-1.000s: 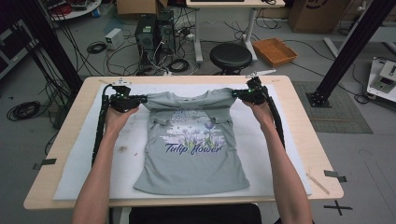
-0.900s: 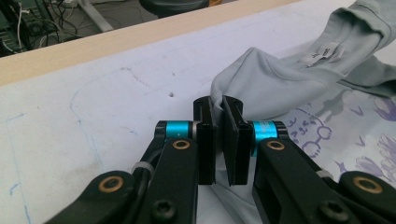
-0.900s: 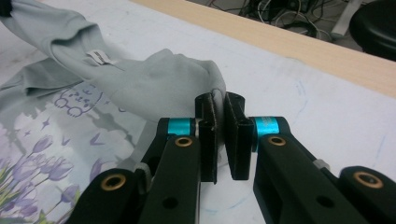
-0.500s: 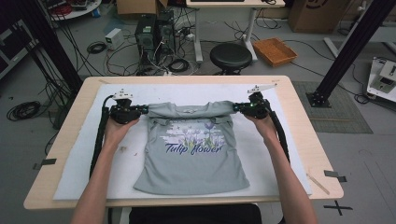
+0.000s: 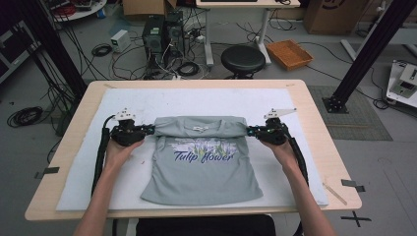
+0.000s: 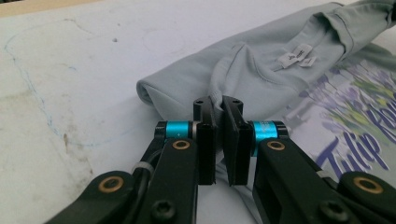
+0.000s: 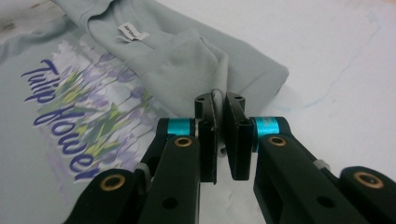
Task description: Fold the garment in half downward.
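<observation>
The grey T-shirt [image 5: 204, 162] lies print-up on the white surface [image 5: 314, 147]; the left gripper [image 5: 147, 130] and right gripper [image 5: 252, 131] each pinch a shoulder corner, likely to fold the top edge evenly toward the hem

T-shirt [image 5: 204, 162] lies on the mat [image 5: 196, 101], between 2 grippers.

tongs [image 6: 218, 116] pinching grey T-shirt [image 6: 261, 70] fold
</observation>
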Tool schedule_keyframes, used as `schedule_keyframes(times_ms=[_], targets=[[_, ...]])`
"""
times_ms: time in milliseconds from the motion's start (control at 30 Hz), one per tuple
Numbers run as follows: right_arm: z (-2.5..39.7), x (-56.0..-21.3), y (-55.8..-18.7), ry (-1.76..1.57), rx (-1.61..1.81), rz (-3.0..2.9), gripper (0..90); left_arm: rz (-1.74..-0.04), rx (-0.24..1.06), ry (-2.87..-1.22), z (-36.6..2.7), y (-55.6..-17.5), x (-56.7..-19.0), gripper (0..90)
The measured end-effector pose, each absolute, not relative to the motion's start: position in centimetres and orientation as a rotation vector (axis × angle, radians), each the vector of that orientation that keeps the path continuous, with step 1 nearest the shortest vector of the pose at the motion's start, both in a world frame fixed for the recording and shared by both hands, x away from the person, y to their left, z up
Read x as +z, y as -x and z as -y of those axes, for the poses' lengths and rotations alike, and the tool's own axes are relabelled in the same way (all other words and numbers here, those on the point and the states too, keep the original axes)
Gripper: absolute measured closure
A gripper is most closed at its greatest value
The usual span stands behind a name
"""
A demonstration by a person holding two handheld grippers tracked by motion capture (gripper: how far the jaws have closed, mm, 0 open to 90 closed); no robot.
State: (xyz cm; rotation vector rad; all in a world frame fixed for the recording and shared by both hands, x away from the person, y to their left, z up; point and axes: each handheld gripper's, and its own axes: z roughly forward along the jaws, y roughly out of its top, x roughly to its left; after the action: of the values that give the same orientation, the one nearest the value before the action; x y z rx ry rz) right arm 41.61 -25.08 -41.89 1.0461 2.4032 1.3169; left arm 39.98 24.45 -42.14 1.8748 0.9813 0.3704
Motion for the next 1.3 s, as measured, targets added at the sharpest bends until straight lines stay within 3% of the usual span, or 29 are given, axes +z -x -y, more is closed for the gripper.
schedule_keyframes(times_ms=[500,1300], targets=[[25.2,-43.0,-38.1,-0.998,1.243,-2.424,84.8,-0.931,0.326,-1.911,-24.3,-36.3,-43.2,84.2],[26.9,-44.4,-33.0,-1.008,1.403,-2.454,84.8,-0.84,0.265,-1.925,-24.3,-30.9,-44.0,84.2]])
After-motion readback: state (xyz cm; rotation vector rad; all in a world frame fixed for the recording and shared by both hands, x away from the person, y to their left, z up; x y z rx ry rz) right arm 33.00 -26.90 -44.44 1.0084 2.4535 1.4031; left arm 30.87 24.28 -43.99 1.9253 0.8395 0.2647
